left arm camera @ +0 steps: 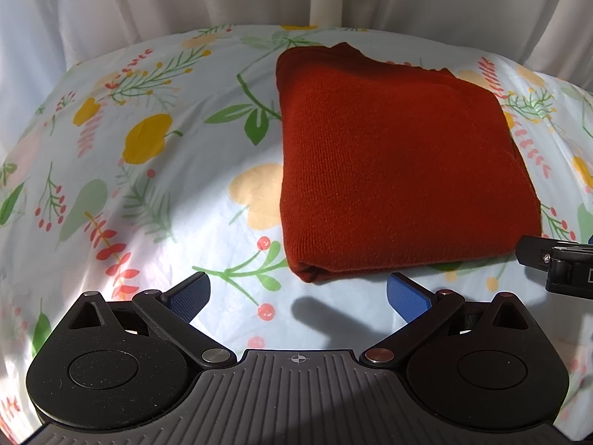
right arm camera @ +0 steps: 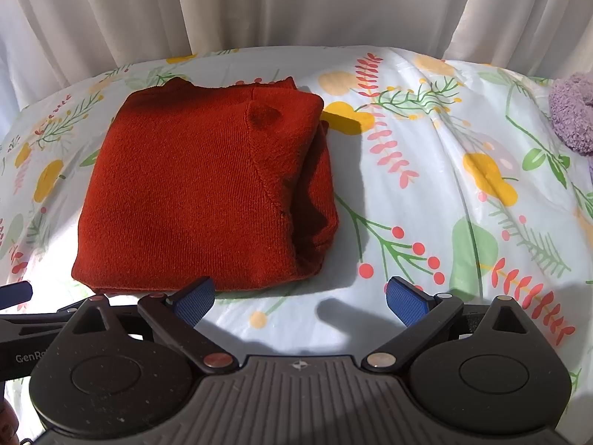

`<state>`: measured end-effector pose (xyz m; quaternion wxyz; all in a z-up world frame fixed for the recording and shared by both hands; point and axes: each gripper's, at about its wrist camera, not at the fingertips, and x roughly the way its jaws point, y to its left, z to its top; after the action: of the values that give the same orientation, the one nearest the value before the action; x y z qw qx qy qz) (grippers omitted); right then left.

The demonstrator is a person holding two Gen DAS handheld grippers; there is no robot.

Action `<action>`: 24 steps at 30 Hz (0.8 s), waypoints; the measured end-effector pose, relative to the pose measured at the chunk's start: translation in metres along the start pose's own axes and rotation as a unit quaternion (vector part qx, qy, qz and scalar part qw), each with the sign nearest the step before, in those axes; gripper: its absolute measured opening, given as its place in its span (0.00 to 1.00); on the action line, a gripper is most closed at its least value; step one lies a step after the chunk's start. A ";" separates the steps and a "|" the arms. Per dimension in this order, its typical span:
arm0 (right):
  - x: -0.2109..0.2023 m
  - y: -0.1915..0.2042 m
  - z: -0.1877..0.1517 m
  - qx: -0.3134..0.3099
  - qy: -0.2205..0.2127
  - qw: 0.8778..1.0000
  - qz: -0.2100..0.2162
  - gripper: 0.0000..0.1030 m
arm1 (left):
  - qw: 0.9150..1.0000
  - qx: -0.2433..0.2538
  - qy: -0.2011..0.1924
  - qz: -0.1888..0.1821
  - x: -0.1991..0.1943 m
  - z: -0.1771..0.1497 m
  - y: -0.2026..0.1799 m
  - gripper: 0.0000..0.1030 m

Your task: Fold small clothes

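Rust-red knit is filling the middle of both views: the folded sweater [left arm camera: 400, 163] is lying flat on the floral sheet [left arm camera: 148, 193], sitting right of centre in the left wrist view and left of centre in the right wrist view [right arm camera: 200, 193]. I am holding my left tool [left arm camera: 298, 294] released, its blue pads [left arm camera: 189, 296] spread wide and gripping nothing, hovering just short of the sweater's near folded edge at the bottom of the frame. I am keeping my right tool [right arm camera: 300, 298] released as well, its left pad [right arm camera: 194, 300] sitting just in front of the sweater's near edge, with nothing between the pads. White curtains [right arm camera: 296, 7] are hanging across the top of both frames. A fuzzy lilac item [right arm camera: 572, 111] is lying at the right edge of the right wrist view, well apart from the sweater.
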<state>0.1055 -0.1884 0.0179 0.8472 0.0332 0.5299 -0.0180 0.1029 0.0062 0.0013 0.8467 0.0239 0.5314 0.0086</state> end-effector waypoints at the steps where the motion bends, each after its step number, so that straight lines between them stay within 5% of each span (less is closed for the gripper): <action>1: 0.000 0.000 0.000 0.000 0.000 1.000 0.000 0.96 | 1.000 0.001 0.000 0.000 0.000 0.001 0.000 1.00; 24: 0.001 0.001 0.002 -0.004 0.000 1.000 -0.005 0.96 | 1.000 0.015 -0.019 -0.007 -0.001 0.004 -0.001 1.00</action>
<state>0.1081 -0.1875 0.0182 0.8473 0.0271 0.5300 -0.0196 0.1058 0.0052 0.0033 0.8561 0.0332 0.5156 -0.0061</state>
